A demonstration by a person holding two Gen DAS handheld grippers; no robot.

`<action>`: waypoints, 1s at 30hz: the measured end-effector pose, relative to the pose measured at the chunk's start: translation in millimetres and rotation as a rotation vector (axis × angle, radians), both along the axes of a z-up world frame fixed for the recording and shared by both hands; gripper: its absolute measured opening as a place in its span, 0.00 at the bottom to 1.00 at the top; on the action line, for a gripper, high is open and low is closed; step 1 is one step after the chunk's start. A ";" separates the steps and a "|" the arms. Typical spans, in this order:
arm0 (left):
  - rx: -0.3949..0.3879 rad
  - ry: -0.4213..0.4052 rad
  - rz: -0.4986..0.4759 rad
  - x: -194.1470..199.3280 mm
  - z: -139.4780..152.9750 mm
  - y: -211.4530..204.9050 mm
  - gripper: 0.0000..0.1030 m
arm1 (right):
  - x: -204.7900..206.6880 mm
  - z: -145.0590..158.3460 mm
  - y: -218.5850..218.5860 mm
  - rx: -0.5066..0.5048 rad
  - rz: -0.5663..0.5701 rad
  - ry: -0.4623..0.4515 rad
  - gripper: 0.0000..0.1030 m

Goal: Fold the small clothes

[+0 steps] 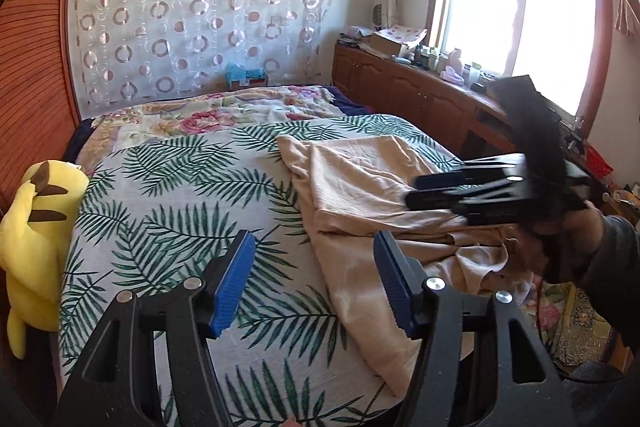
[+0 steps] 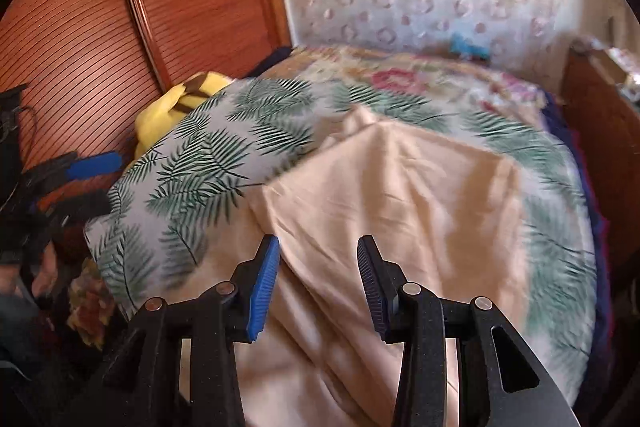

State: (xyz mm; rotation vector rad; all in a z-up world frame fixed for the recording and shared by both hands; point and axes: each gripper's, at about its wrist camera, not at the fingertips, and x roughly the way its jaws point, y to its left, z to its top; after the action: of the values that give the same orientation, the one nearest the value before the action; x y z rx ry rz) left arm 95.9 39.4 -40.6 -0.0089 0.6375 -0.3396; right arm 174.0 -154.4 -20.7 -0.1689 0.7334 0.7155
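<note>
A beige garment [image 1: 360, 187] lies partly folded on the leaf-print bedspread [image 1: 168, 187], toward its window side. The left gripper [image 1: 312, 283] hovers over the garment's near edge, jaws spread and empty. The right gripper [image 2: 318, 283], blurred in the left view, hangs above the cloth with jaws apart, holding nothing. A yellow plush toy [image 1: 36, 227] sits at the bed's edge.

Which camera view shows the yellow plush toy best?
The left wrist view: the yellow plush toy shows nearly whole beside the bed. In the right wrist view only its top shows behind the leaf-print cover, slightly blurred.
</note>
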 end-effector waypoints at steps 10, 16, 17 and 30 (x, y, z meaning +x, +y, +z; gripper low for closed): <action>-0.010 0.007 0.021 -2.5 -6.5 16.2 0.61 | 51.5 -30.2 80.8 -0.139 0.088 0.062 0.41; -0.014 0.026 0.012 -0.1 -15.0 13.0 0.61 | 45.5 -33.4 96.9 -0.221 0.131 -0.001 0.06; -0.014 0.029 0.010 -0.7 -16.4 12.1 0.61 | 45.1 -28.6 94.6 -0.210 0.137 -0.010 0.05; 0.000 0.050 -0.010 3.0 -25.0 -3.1 0.61 | 136.6 46.5 -18.0 -0.310 -0.281 -0.246 0.04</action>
State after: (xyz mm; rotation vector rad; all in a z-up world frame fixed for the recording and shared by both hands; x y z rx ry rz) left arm 98.9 36.2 -65.5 -0.0142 0.6872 -0.3503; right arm 310.7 -172.4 25.9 -0.4203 0.6124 0.3032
